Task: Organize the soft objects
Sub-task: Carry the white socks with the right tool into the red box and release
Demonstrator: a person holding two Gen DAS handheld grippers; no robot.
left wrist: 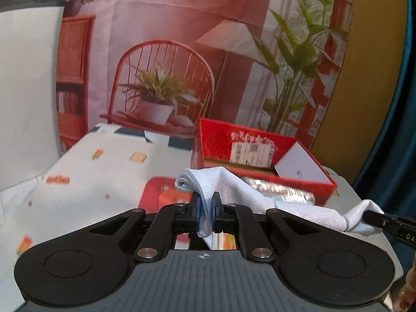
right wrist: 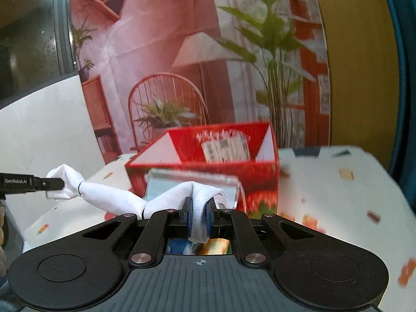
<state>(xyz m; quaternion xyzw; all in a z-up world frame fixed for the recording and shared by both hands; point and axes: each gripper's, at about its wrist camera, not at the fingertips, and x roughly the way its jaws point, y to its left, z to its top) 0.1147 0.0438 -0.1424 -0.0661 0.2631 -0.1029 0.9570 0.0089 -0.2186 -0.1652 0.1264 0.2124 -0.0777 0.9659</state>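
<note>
L wrist: my left tongs (left wrist: 205,209) clamped on one end of white sock (left wrist: 244,197), held up off bench (left wrist: 98,171). R wrist: right tongs (right wrist: 199,214) clamped on other end. Red box (right wrist: 223,161) behind; sock not stowed yet, so I judge early on.

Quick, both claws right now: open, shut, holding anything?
Left claw: shut on one end of the white sock.
Right claw: shut on the sock's other end.

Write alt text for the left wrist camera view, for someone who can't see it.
The left claw is shut on one end of a white sock, whose other end is pinched by the right claw at the right edge. Behind stands an open red box on a patterned tablecloth.
</note>
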